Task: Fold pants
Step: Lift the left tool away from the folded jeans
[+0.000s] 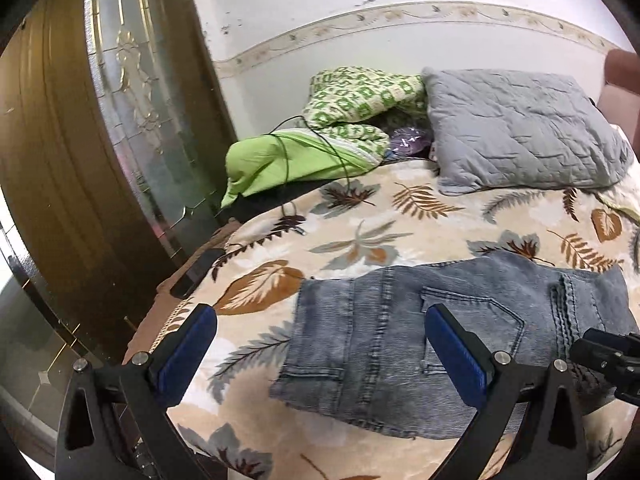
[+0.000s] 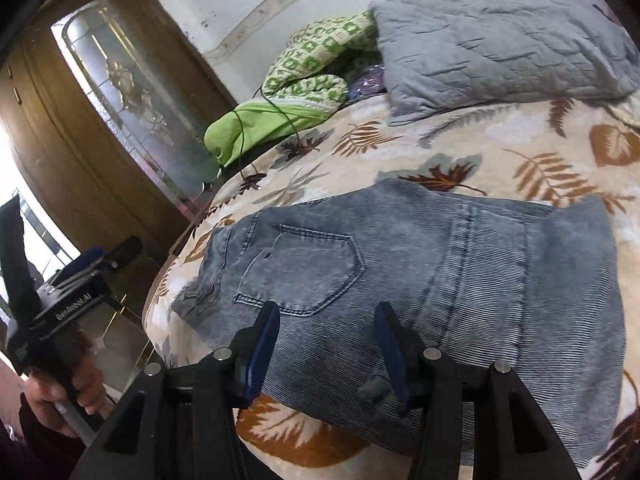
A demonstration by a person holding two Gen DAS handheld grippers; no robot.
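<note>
Your pants lie folded on the leaf-print bed cover, back pocket up. Both your tongs hang spread and empty above them: left tongs, right tongs. A grey pillow sits well beyond.

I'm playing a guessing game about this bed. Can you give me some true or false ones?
1. The jeans lie on the leafy blanket. True.
2. The left gripper is pinching the jeans. False: its jaws stand wide open, holding nothing.
3. A grey pillow sits at the far end of the bed. True.
4. The jeans are spread out full length. False: they are folded into a short bundle, back pocket up.
5. The right gripper holds the green cloth. False: it is open, above the jeans; the cloth lies far off beside the pillow.
</note>
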